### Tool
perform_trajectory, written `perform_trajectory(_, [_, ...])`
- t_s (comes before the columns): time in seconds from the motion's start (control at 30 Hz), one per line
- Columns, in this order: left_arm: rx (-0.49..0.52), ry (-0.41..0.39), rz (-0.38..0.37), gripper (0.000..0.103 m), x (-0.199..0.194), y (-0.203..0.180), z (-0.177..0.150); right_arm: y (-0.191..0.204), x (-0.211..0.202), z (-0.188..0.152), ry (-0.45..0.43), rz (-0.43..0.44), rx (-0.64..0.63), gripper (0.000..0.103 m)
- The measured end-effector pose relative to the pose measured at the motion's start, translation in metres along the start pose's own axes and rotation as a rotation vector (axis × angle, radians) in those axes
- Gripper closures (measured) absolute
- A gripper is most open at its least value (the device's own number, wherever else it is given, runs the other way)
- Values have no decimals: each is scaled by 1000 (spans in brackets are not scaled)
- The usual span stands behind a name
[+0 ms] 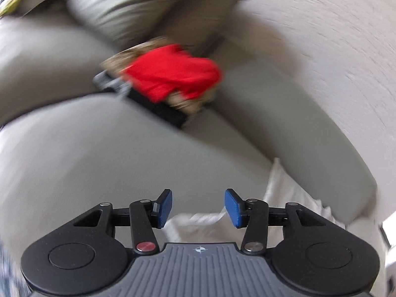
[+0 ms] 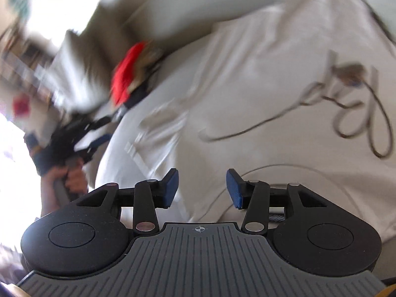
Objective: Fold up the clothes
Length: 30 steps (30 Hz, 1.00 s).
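Grey sofa [image 1: 104,153] with a white garment [image 2: 259,79] spread on it, both views blurred.

Nearest, the right gripper [image 2: 202,188] hovers over the white garment with its blue-padded fingers [image 2: 170,185] apart and nothing between them; the garment bears a dark looping print [image 2: 358,113] and covers much of the seat; to the left a hand [image 2: 71,175] holds the left gripper [image 2: 91,133], seen there only as a blur; in its own view the left gripper [image 1: 198,209] has its fingers [image 1: 164,208] spread wide, empty, above the garment's edge [image 1: 284,193]; farther back, a stack of clothes with a red piece [image 1: 170,71] on top lies on the sofa, near a cushion [image 1: 128,7].
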<state>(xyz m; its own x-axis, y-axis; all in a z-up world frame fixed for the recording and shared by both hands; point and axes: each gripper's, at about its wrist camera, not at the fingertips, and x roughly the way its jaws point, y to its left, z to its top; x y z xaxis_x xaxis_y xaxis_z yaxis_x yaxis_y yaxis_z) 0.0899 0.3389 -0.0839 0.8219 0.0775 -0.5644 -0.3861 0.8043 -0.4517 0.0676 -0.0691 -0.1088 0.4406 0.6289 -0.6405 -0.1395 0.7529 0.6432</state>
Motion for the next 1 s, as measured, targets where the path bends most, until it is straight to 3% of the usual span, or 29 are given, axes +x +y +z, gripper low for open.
perform_trajectory(0.07, [36,58,-25,52,31,-10,4,-7,1,3,-14,8,43,54])
perform_trajectory(0.17, [40,170,2,52,82,-16,6,-14,-1,4,-22,12,41,53])
perform_trajectory(0.27, [8,232,20,52,108,-15,1,-20,1,6,-21,0,43,53])
perform_trajectory(0.3, [-14,241,2,52,110,-14,0,-24,0,6,-21,-5,46,53])
perform_trajectory(0.43, [-128,369,-184,55,119,-12,-11,-32,1,5,-25,-12,72,53])
perform_trajectory(0.47, [-140,374,-196,63,119,-12,-14,-33,2,5,-25,-13,72,53])
perform_trajectory(0.6, [-126,260,-179,89,108,-11,-19,-33,1,3,-27,-9,59,53])
perform_trajectory(0.7, [60,80,-140,101,84,-27,-20,-33,1,1,-28,-9,47,53])
perform_trajectory(0.77, [249,-30,-62,101,71,-45,-26,-34,1,-1,-24,-11,53,53])
perform_trajectory(0.87, [372,-31,79,101,81,-50,-29,-35,-1,-2,-23,-10,68,53])
perform_trajectory(0.93, [311,-16,138,99,83,-45,-24,-35,-5,-2,-29,-4,75,53])
perform_trajectory(1.0, [179,11,114,67,81,-34,-16,-36,-8,-2,-36,2,82,53])
